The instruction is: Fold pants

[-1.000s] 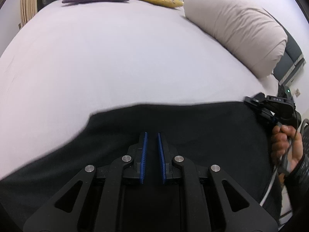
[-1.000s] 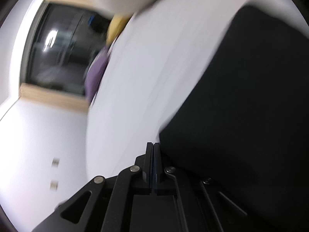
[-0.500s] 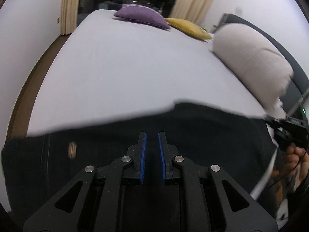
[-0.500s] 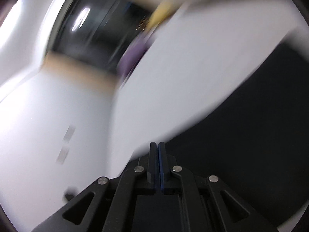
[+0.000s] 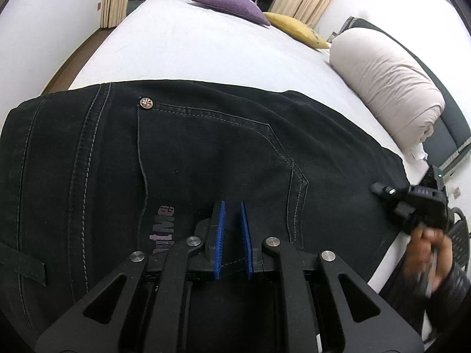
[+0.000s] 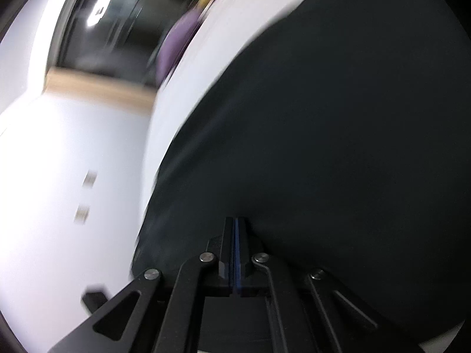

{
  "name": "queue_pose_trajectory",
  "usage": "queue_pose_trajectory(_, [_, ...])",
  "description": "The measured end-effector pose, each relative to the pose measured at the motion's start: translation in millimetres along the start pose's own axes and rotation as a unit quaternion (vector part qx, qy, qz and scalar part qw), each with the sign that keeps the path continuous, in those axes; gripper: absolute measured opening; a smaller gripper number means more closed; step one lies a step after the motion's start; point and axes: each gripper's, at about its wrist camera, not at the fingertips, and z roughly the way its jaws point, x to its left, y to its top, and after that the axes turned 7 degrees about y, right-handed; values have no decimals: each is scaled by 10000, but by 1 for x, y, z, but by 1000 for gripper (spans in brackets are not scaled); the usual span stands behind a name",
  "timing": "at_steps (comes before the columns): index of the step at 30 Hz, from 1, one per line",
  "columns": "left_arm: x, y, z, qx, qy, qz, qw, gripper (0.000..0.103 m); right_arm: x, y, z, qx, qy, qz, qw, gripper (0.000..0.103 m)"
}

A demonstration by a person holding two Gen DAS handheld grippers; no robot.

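Observation:
Black jeans lie spread across the near end of a white bed, back pocket and copper rivet facing up. My left gripper hovers just over the jeans near the pocket, its blue pads a small gap apart with nothing between them. My right gripper is at the jeans' right edge, held by a hand. In the blurred right wrist view my right gripper is shut, its pads pressed together at the edge of the black jeans; whether cloth is pinched between them does not show.
A purple cushion and a yellow cushion lie at the far end of the bed. A rolled beige duvet lies along the right side. Curtains and a dark window stand behind. Wooden floor shows at the left.
The jeans have been drawn across the bed and now lie flat with the pocket showing. My left gripper has risen and pulled back. The right gripper has swung quickly, staying shut.

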Motion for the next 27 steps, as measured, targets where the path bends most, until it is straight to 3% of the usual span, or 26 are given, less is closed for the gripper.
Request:
queue_pose_trajectory(6, [-8, 14, 6, 64, 14, -60, 10000, 13, -76, 76, -112, -1396, -702, 470, 9866, 0])
queue_pose_trajectory(9, [-5, 16, 4, 110, -26, -96, 9999, 13, -110, 97, -163, -2064, -967, 817, 9702, 0])
queue_pose_trajectory(12, [2, 17, -6, 104, 162, -129, 9997, 13, -93, 101, -193, -2414, -1420, 739, 9572, 5])
queue_pose_trajectory(14, [2, 24, -22, -66, 290, -114, 9995, 13, -63, 89, -198, -2532, -1193, 512, 9587, 5])
queue_pose_trajectory(17, [-20, 47, -40, -420, 122, 72, 9990, 13, -32, 86, -184, -2234, -332, 89, 9741, 5])
queue_pose_trajectory(21, [-60, 67, -18, -493, -298, 420, 9975, 13, 22, 50, -60, -875, 640, -55, 9941, 5])
queue_pose_trajectory(24, [-61, 66, 19, -160, -61, 437, 9989, 13, 22, 42, 7, -277, 775, 77, 9966, 5])
queue_pose_trajectory(26, [-41, 60, 34, 121, 108, 151, 9998, 13, -3, 45, 21, -177, 264, 186, 9993, 0])
queue_pose_trajectory(27, [-28, 56, 35, 139, 29, -47, 9999, 13, -21, 47, 12, -265, 400, 332, 9983, 0])
